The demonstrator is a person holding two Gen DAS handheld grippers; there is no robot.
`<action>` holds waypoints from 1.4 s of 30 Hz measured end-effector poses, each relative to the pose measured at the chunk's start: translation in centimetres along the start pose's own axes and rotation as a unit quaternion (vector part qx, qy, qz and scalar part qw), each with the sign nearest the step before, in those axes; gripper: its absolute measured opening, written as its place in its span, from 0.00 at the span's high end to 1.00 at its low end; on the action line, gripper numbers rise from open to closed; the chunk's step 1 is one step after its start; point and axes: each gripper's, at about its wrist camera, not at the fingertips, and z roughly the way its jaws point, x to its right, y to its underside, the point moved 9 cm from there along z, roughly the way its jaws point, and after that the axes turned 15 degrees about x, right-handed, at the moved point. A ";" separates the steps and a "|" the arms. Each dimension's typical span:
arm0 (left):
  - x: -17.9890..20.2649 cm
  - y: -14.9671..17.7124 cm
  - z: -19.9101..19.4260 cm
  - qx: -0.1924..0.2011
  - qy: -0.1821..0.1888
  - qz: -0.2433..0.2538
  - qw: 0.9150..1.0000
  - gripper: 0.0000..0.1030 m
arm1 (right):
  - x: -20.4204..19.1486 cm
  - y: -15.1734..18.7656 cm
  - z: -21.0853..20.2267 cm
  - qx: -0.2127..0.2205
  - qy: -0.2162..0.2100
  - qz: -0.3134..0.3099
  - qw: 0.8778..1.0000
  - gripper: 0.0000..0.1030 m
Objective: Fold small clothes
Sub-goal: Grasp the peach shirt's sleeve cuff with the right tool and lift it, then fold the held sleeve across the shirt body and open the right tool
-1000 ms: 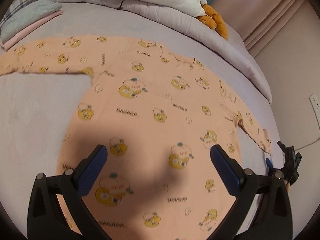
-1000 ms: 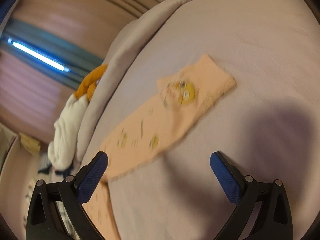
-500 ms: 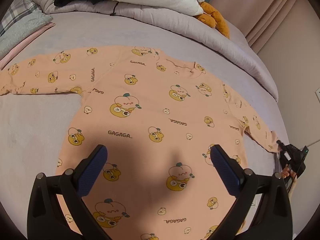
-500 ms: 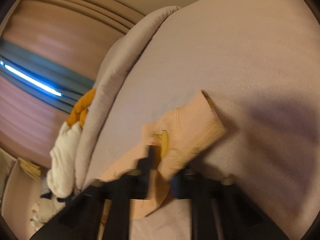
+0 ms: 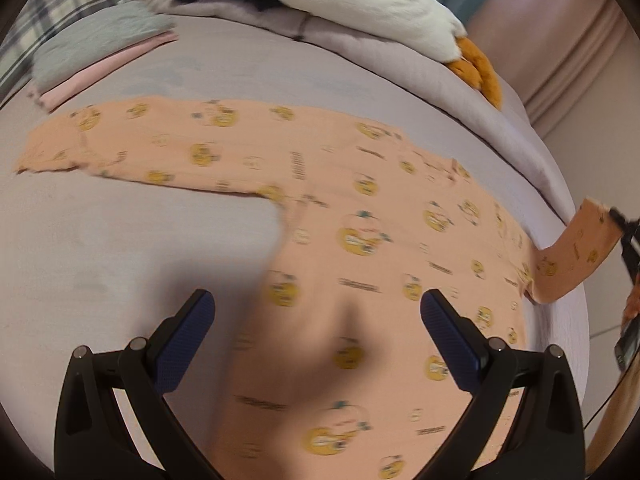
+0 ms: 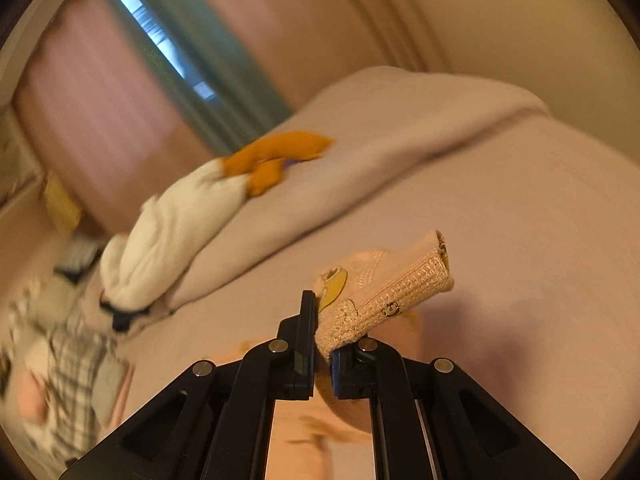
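We have the peach long-sleeved shirt [image 5: 360,248], printed with yellow cartoon figures, spread flat on the bed [image 5: 140,264], its body running toward us and one sleeve stretched out to the left across the grey cover. Our right claw [image 6: 322,344] is clamped tight on the ribbed cuff [image 6: 392,296] of the other sleeve, the knit edge pinched between the two pads and bulging out to the right above them, clear of the bed. From the left wrist view that same sleeve [image 5: 576,256] rises off the bed at the right edge, bent upward from the shoulder, with a dark part of the right claw just at its tip. Our left claw [image 5: 318,344] hangs over the lower body of the shirt with its blue pads [image 5: 184,344] spread wide and nothing between them; its shadow falls on the fabric below. Along the far side of the bed lies a rolled grey duvet [image 5: 400,64] with a white and orange plush toy [image 5: 400,4] on it, and to the left a small stack of folded clothes [image 5: 96,48], grey over pink. Pink curtains [image 6: 120,92] hang behind.
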 end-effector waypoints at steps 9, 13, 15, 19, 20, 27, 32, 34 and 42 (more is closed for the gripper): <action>-9.9 -2.0 -1.6 0.027 -0.045 -0.099 0.994 0.00 | -18.0 10.2 5.9 -0.052 -0.049 -0.223 0.972 0.93; -13.0 -2.2 -2.0 0.029 -0.065 -0.119 0.990 0.00 | -23.5 18.3 8.5 -0.079 -0.053 -0.328 0.940 0.93; -14.3 -2.2 -1.9 0.027 -0.080 -0.118 0.989 0.00 | -24.9 21.6 9.3 -0.088 -0.052 -0.374 0.922 0.93; -16.0 -2.2 -1.6 0.020 -0.080 -0.128 0.988 0.00 | -26.2 28.2 10.9 -0.115 -0.048 -0.466 0.876 0.93; -16.4 -2.4 -1.5 0.021 -0.074 -0.134 0.988 0.00 | -26.2 28.9 10.7 -0.121 -0.049 -0.474 0.871 0.92; -18.1 -3.6 -1.1 0.036 -0.028 -0.206 0.978 0.00 | -26.7 32.3 8.8 -0.174 -0.102 -0.492 0.847 0.76; -19.6 -5.6 -1.7 0.069 -0.013 -0.247 0.966 0.00 | -26.9 27.6 4.9 -0.186 -0.223 -0.326 0.899 0.40; -20.2 -6.4 -1.8 0.077 -0.005 -0.259 0.963 0.00 | -25.4 24.8 5.2 -0.185 -0.240 -0.233 0.924 0.40; -23.7 -7.8 -1.1 0.096 0.004 -0.331 0.939 0.01 | -24.7 28.6 8.6 -0.233 -0.208 -0.156 0.937 0.76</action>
